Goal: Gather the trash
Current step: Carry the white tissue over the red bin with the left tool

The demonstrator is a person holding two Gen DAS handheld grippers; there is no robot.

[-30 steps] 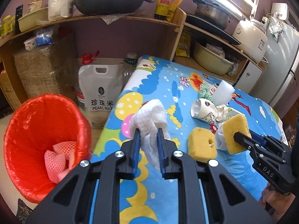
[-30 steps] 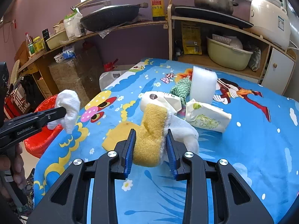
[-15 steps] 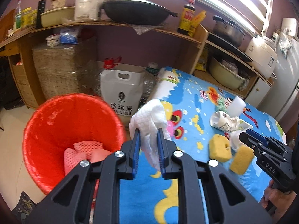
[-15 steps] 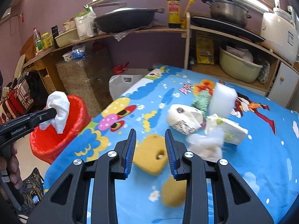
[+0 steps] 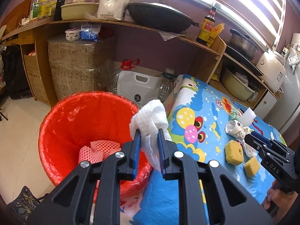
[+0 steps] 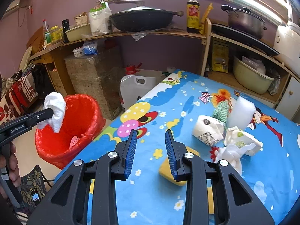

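Here, the left gripper (image 5: 148,136) is clamped on a crumpled white paper towel (image 5: 150,118). The towel bunches above the fingertips and hangs down between the blue pads. Just below and to the left of these jaws is the open mouth of a red-lined bin (image 5: 56,112), which stands on the floor against the table's edge. Pink foam netting (image 5: 101,148) lies at its bottom. To the right of the jaws spreads the bright cartoon tablecloth (image 5: 202,101), and beyond them a white rice bag (image 5: 136,88) leans under the shelf.

The right gripper (image 6: 151,133) hangs over the table with its jaws a narrow way apart and nothing between them. Below its right jaw a yellow sponge (image 6: 168,170) lies on the cloth. Further right are a wad of white tissue (image 6: 232,153) and a tissue pack (image 6: 243,140). Ahead of those lie a crushed paper cup (image 6: 208,131) and a white foam block (image 6: 243,112). Far off behind the jaws, a black wok (image 6: 140,18) sits on the wooden shelf.
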